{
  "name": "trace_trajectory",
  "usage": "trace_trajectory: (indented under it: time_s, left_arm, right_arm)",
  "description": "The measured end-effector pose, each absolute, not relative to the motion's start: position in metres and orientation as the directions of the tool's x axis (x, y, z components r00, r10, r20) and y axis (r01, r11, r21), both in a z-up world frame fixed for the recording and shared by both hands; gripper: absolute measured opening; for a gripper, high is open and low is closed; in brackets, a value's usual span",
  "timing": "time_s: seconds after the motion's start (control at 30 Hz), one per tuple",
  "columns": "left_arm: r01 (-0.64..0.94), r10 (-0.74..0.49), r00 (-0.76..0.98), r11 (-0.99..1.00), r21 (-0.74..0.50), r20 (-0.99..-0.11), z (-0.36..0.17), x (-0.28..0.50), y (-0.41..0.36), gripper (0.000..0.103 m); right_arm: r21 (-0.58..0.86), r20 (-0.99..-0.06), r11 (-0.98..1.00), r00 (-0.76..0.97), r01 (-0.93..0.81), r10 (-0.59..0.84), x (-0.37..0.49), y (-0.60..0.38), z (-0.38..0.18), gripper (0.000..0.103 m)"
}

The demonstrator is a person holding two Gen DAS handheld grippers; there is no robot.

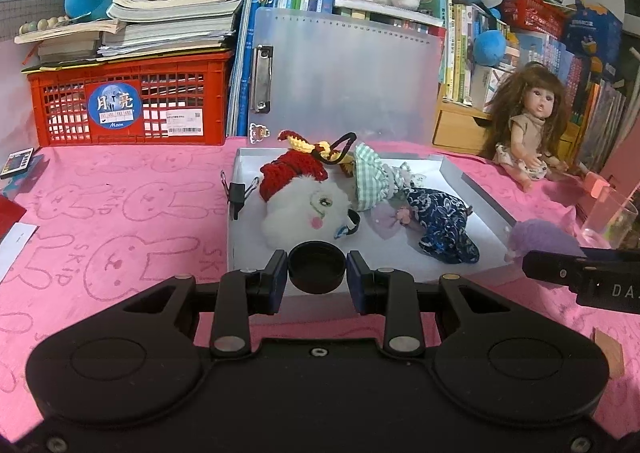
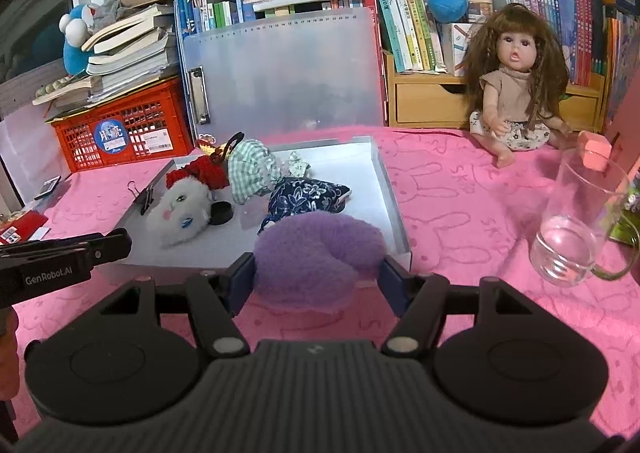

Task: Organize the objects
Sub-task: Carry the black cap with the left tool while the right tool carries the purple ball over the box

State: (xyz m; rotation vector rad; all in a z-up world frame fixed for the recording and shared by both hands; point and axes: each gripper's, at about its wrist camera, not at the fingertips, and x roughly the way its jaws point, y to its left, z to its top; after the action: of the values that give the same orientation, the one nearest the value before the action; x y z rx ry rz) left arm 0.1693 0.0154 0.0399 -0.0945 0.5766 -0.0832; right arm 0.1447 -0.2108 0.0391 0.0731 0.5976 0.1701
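The left gripper [image 1: 317, 271] squeezes a black lid [image 1: 317, 266]; the right gripper [image 2: 316, 279] squeezes a purple plush toy [image 2: 316, 253].
Both hang over the tray's [image 1: 486, 202] front edge, so I think step 1 is carrying; next, lower them inside and let go.

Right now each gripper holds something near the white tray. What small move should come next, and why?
Probably carry the left gripper a little forward and open it over the bare front of the white tray. It grips the black cap right at the tray's near edge, other small things already lie inside, and the right gripper with the purple plush is at the other corner.
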Motion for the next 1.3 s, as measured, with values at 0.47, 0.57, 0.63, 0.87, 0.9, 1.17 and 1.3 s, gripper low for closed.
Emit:
trace_trajectory:
  time_s: [0.47,0.57,0.63,0.87,0.9,1.17,1.3]
  left_arm:
    - [0.035,-0.097,0.829,0.992,-0.123,-0.551,0.035,0.199,0.018,0.030]
    - [0.038,-0.099,0.828,0.992,-0.120,-0.553,0.034,0.205,0.017,0.030]
    - [0.037,-0.096,0.824,0.993,-0.116,-0.558,0.032,0.209,0.016,0.030]
    - [0.033,-0.091,0.813,0.993,-0.111,-0.576,0.024,0.218,0.015,0.030]
    - [0.033,-0.091,0.811,0.993,-0.110,-0.578,0.023,0.219,0.015,0.030]
    - [0.039,-0.090,0.806,0.994,-0.100,-0.586,0.019,0.225,0.012,0.030]
    - [0.039,-0.088,0.801,0.995,-0.095,-0.592,0.015,0.228,0.011,0.030]
  right_arm:
    - [0.140,-0.588,0.983,0.788,-0.119,0.179,0.183,-0.219,0.038,0.069]
    - [0.120,-0.595,0.985,0.785,-0.125,0.172,0.190,-0.217,0.037,0.069]
    - [0.107,-0.600,0.986,0.783,-0.125,0.164,0.194,-0.215,0.036,0.069]
    - [0.105,-0.622,0.986,0.766,-0.126,0.164,0.206,-0.213,0.030,0.069]
    - [0.104,-0.624,0.987,0.764,-0.126,0.163,0.207,-0.213,0.029,0.069]
    - [0.093,-0.645,0.988,0.748,-0.127,0.157,0.216,-0.212,0.022,0.069]
    - [0.093,-0.652,0.988,0.742,-0.125,0.155,0.219,-0.212,0.019,0.069]
